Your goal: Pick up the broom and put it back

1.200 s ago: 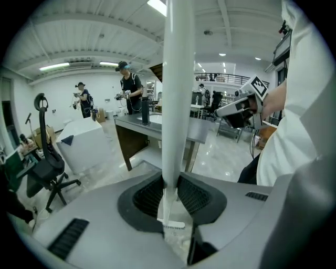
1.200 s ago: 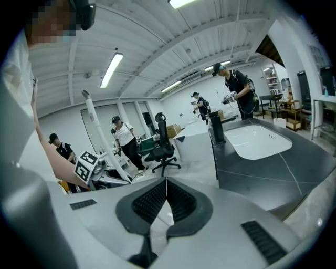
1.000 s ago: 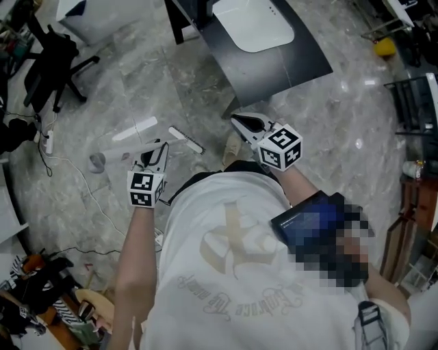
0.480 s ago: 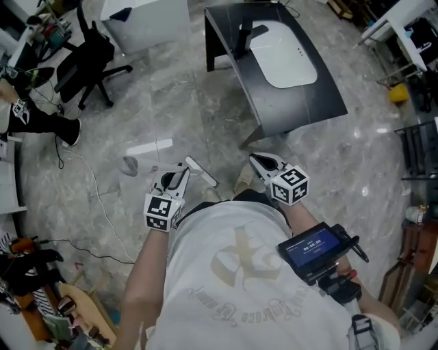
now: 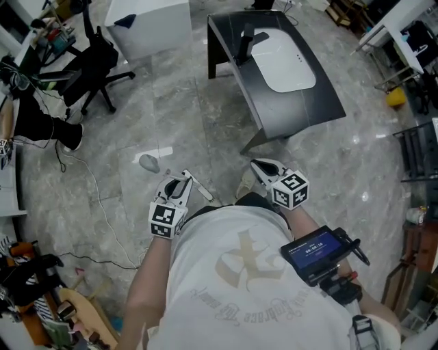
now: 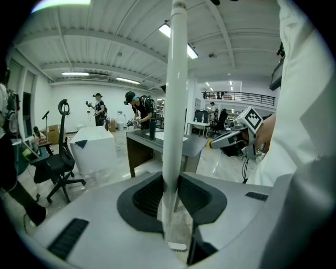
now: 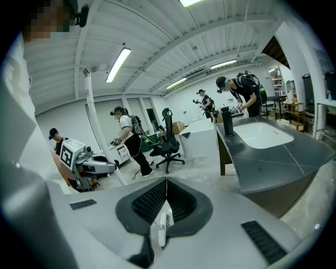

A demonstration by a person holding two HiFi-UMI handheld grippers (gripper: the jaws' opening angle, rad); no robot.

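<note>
The broom shows as a long white handle (image 6: pixel 173 105) running straight up between the jaws of my left gripper (image 6: pixel 170 189), which is shut on it. In the right gripper view the same handle (image 7: pixel 97 131) stands nearly upright at the left, held by the left gripper (image 7: pixel 102 167). From the head view the left gripper (image 5: pixel 183 179) is in front of my body, and a short white length of the broom (image 5: pixel 200 189) sticks out beside it. My right gripper (image 5: pixel 260 167) (image 7: pixel 166 184) is shut and holds nothing. The broom's head is not visible.
A black table (image 5: pixel 301 109) with a white sink (image 5: pixel 280 55) stands just ahead on the right. A black office chair (image 5: pixel 89 61) and a white box (image 5: pixel 147 20) are at the left back. Cables (image 5: pixel 89 184) trail over the marble floor. Several people work in the background.
The head view has swung toward the table and chair. Both grippers sit lower and closer together in the picture. The handle's far end has drawn in toward the left gripper, which keeps its hold.
</note>
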